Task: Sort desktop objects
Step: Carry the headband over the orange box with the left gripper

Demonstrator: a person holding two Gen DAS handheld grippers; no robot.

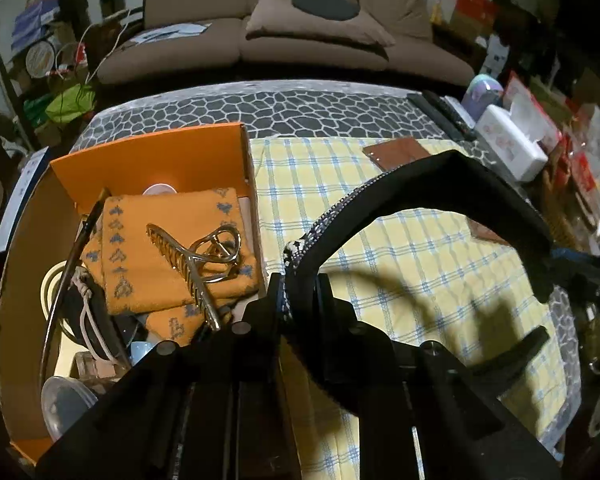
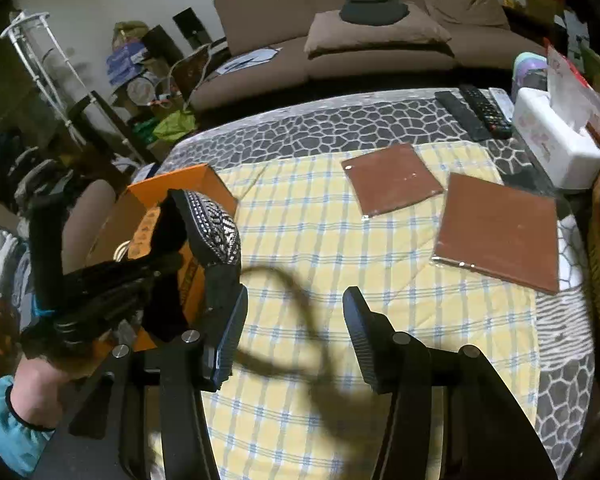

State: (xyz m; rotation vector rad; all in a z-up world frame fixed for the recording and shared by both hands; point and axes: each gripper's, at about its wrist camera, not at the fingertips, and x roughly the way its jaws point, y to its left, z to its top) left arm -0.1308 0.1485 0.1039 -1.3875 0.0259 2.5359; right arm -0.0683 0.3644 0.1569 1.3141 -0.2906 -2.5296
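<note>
Left hand-held gripper (image 1: 300, 296) clenched on a black curved headband with a black-and-white beaded edge (image 1: 420, 184), held in the air above the yellow-and-blue checked cloth (image 1: 400, 248) on the table, just beside the orange cardboard box (image 1: 148, 160). Right hand-held gripper (image 2: 296, 320) released, jaws apart over the cloth, grasping nothing; the headband sits just left of its left finger. Box holds an orange patterned fabric pouch (image 1: 172, 248) with a gold metal hair clip (image 1: 196, 264) on top. Farther: two brown square boards (image 2: 500, 232) flat on the cloth, black remotes (image 2: 472, 114), white tissue box (image 2: 552, 144), then a brown sofa (image 2: 340, 40).
</note>
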